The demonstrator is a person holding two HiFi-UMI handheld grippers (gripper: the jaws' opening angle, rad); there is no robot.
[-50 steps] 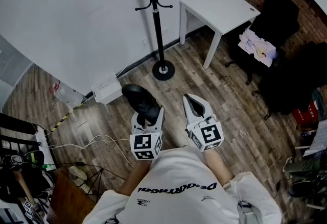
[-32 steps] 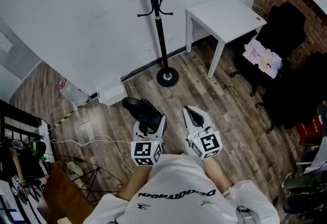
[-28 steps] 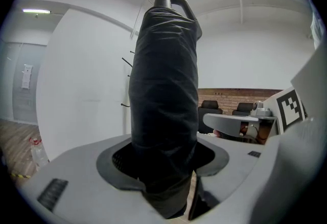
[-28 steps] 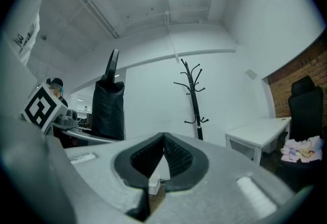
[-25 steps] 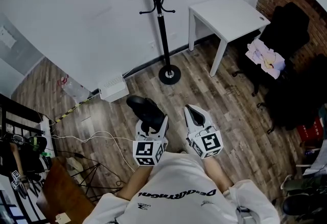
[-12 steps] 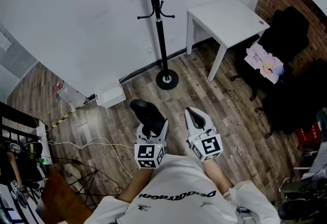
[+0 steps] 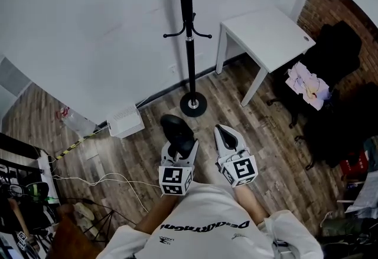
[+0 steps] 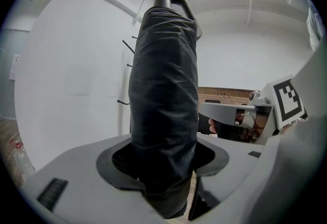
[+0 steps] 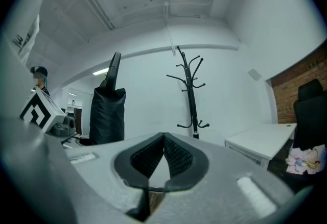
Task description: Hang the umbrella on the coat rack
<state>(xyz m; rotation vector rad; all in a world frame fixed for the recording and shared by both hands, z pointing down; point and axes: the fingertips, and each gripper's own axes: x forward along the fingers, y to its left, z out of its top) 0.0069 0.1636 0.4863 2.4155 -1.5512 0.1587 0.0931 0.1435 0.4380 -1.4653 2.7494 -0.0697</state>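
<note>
Umbrella (image 8: 163, 80) in left claw (image 8: 163, 160), rack base (image 7: 193, 104) only overhead

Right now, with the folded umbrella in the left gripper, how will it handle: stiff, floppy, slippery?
The umbrella stands upright from the left gripper, so it is probably stiff inside. Its wrinkled black cover looks soft and might slide in the jaws. The loop on top seems rigid enough to catch a coat rack hook.

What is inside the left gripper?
A folded black umbrella, standing upright, is clamped in the left gripper. Its bottom end is hidden below the gripper's grey body.
</note>
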